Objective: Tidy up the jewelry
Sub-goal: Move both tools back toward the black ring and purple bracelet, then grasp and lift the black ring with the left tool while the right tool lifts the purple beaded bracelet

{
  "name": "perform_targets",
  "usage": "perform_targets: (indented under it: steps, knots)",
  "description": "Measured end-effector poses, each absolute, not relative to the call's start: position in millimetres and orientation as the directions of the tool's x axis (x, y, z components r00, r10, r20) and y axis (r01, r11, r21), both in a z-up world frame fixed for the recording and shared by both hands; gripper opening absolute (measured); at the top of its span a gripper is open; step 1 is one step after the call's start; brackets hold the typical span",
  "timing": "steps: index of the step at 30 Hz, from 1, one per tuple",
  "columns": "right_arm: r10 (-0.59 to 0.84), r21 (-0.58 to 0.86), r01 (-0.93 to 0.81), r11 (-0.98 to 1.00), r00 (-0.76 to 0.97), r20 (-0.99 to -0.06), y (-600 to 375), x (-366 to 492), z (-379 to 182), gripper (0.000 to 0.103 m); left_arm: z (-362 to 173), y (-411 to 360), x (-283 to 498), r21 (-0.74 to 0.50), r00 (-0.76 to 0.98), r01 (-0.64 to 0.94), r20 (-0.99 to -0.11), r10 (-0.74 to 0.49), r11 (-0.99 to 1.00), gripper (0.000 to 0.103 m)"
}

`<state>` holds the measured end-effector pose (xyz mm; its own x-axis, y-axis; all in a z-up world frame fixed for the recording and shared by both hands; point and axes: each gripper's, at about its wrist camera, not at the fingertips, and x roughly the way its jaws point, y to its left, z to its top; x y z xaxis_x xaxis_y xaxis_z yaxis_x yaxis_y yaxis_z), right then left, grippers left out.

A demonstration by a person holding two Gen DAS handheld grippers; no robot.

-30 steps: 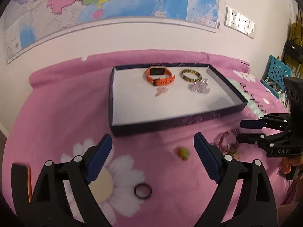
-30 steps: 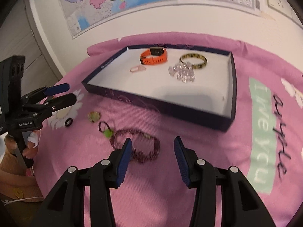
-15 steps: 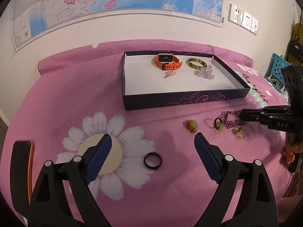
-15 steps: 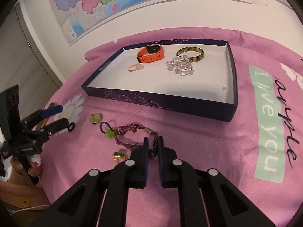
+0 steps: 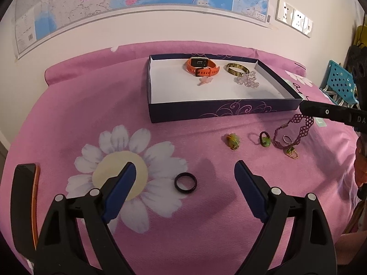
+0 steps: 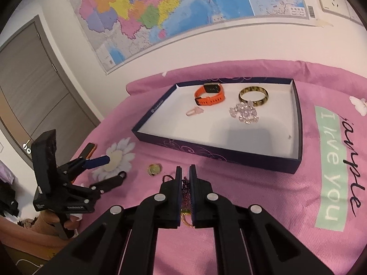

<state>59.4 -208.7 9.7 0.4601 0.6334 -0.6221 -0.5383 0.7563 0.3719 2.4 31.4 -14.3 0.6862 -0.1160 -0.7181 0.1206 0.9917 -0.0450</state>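
- My right tool (image 6: 185,171) is pinched onto the purple beaded bracelet (image 5: 296,130), low over the pink bedspread (image 5: 91,105).
- My left tool (image 5: 183,178) gapes wide, the black ring (image 5: 185,182) between its tips.
- Ahead: the navy tray (image 6: 215,153), then the wall map (image 6: 183,6).

Open box (image 5: 229,112) interior (front half)
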Motion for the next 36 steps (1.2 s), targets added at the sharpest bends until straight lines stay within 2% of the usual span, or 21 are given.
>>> perform_targets:
  steps: [2,8,13,19,22,25,28,30,33,36]
  knots:
    - [0.636,0.374,-0.538,0.755,0.464,-0.617,-210,59,12,0.001,-14,30,3,-0.047,0.683,0.127,-0.72,-0.122,0.991,0.084]
    - [0.614,0.366,-0.516,0.775,0.477,-0.629,-219,61,9,0.002,-18,28,5,-0.042,0.668,0.134,-0.734,-0.121,0.99,0.082]
    - [0.546,0.312,-0.49,0.814,0.459,-0.701,-222,61,-10,0.018,-20,28,7,-0.044,0.657,0.139,-0.743,-0.126,0.989,0.078]
    - [0.483,0.243,-0.491,0.837,0.451,-0.751,-215,63,-27,0.023,-24,27,9,-0.048,0.641,0.139,-0.757,-0.127,0.989,0.073]
    - [0.463,0.2,-0.512,0.835,0.459,-0.758,-207,64,-31,0.024,-26,29,10,-0.061,0.632,0.141,-0.763,-0.137,0.988,0.065]
    - [0.413,0.106,-0.543,0.833,0.483,-0.772,-196,61,-30,0.02,-27,31,11,-0.064,0.626,0.136,-0.768,-0.136,0.989,0.059]
    - [0.431,0.14,-0.533,0.834,0.473,-0.768,-201,63,-31,0.008,-28,29,10,-0.057,0.627,0.146,-0.767,-0.136,0.988,0.05]
    - [0.447,0.166,-0.525,0.835,0.47,-0.761,-204,64,-31,0.002,-29,27,10,-0.043,0.629,0.148,-0.767,-0.127,0.988,0.049]
    - [0.488,0.217,-0.523,0.824,0.463,-0.74,-207,62,-27,0.001,-28,28,9,-0.043,0.629,0.144,-0.767,-0.125,0.989,0.045]
    - [0.53,0.255,-0.53,0.809,0.468,-0.707,-208,59,-17,0.001,-28,29,10,-0.039,0.63,0.139,-0.767,-0.119,0.99,0.035]
